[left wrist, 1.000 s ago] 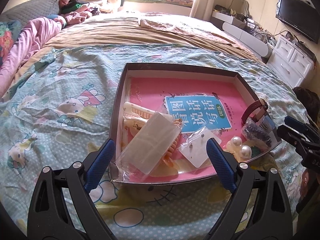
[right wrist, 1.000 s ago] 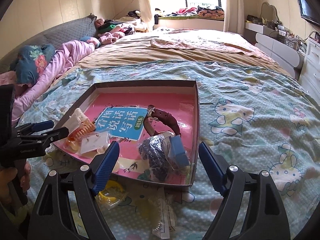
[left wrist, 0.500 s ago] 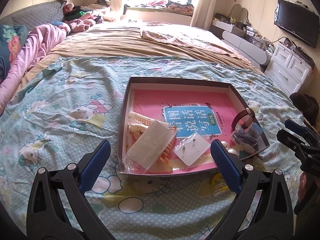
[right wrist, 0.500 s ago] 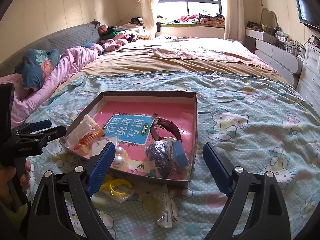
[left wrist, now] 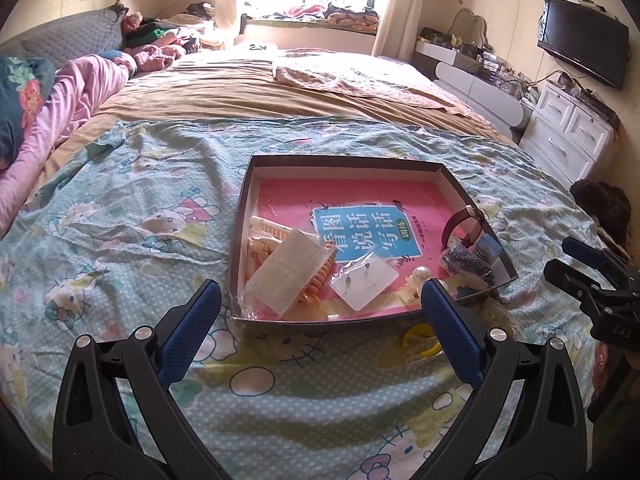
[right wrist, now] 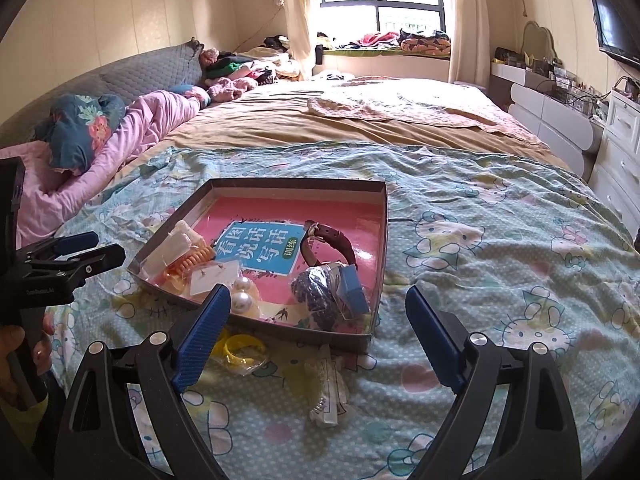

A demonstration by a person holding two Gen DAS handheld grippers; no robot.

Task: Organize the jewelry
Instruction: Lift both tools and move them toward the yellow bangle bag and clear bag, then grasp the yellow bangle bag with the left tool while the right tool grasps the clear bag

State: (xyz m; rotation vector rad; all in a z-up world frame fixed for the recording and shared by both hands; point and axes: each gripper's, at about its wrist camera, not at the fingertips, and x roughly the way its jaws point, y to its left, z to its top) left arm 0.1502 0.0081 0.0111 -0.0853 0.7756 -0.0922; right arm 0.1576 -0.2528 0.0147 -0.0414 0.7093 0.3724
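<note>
A flat open box (left wrist: 352,322) lies on the bed (left wrist: 120,240), on a blue-green sheet with cartoon cats. The box has dark walls and a pink floor with a blue label (left wrist: 362,232) in the middle.

Inside the box, at the left near corner, sits a clear bag with cream and orange hair clips (left wrist: 286,276). Just beside it, toward the middle of the box, lies a small white card with earrings (left wrist: 364,282). Next to that are big pearl beads (right wrist: 242,300). At the right side of the box a brown watch (right wrist: 330,242) stands on its strap, and in front of the watch is a dark beaded piece (right wrist: 316,298) in a bag with a little blue box (right wrist: 352,292) leaning on it.

Outside the box, just in front of its near wall, a yellow ring (right wrist: 240,348) in a clear bag lies on the sheet. Beside it, also in front of the box, lies a clear packet with a chain (right wrist: 326,392).

The left gripper (left wrist: 320,318) hangs over the sheet in front of the box. Its blue jaws have just been opening, stand wide apart, and hold nothing. The right gripper (right wrist: 320,322) hangs in front of the box too, over the chain packet; its jaws have just been opening and hold nothing. A hand (right wrist: 16,356) holds the left gripper's handle
</note>
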